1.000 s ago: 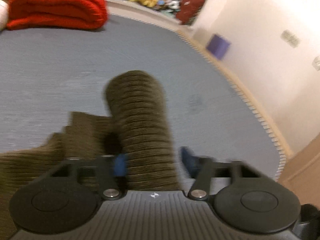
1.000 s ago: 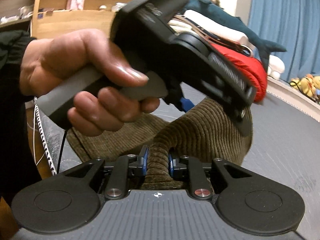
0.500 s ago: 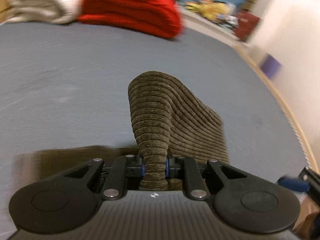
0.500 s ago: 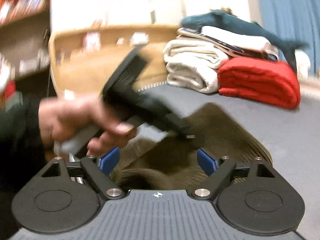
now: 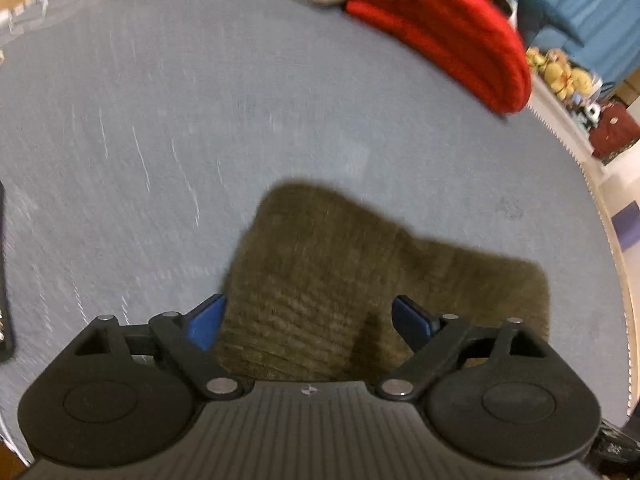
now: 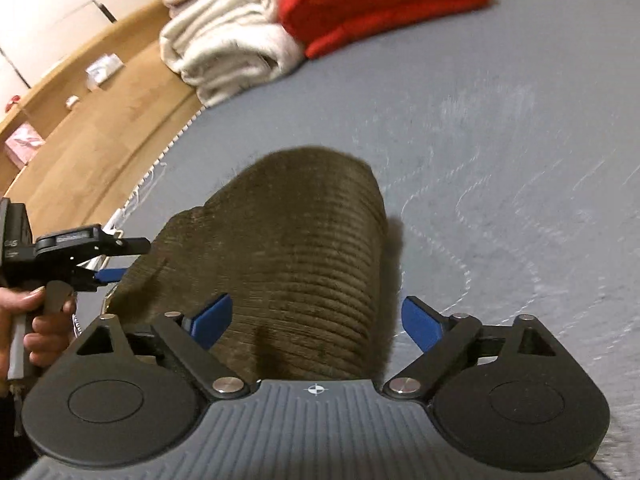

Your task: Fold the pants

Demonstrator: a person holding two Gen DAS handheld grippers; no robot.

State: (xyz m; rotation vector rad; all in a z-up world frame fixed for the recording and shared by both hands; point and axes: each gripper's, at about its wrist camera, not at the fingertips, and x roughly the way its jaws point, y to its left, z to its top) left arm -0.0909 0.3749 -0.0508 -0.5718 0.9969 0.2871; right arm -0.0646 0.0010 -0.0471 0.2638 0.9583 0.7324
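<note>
The olive corduroy pants (image 5: 344,280) lie bunched on the grey bed cover (image 5: 160,120), right under both grippers. My left gripper (image 5: 310,320) is open, its blue pads spread either side of a raised fold. My right gripper (image 6: 318,320) is open too, with a ridged hump of the pants (image 6: 312,240) between its pads. The left gripper also shows at the left edge of the right wrist view (image 6: 100,264), held in a hand and open at the edge of the pants.
A folded red blanket (image 5: 448,28) and a cream blanket (image 6: 228,52) lie at the far end of the bed. A wooden shelf (image 6: 80,120) runs along the bed's side. Soft toys (image 5: 560,72) sit by the blue curtain.
Both grippers have tilted downward over the bed. The left gripper, shut on a fold half a second ago, is open and has let it go. The right gripper stays open.
</note>
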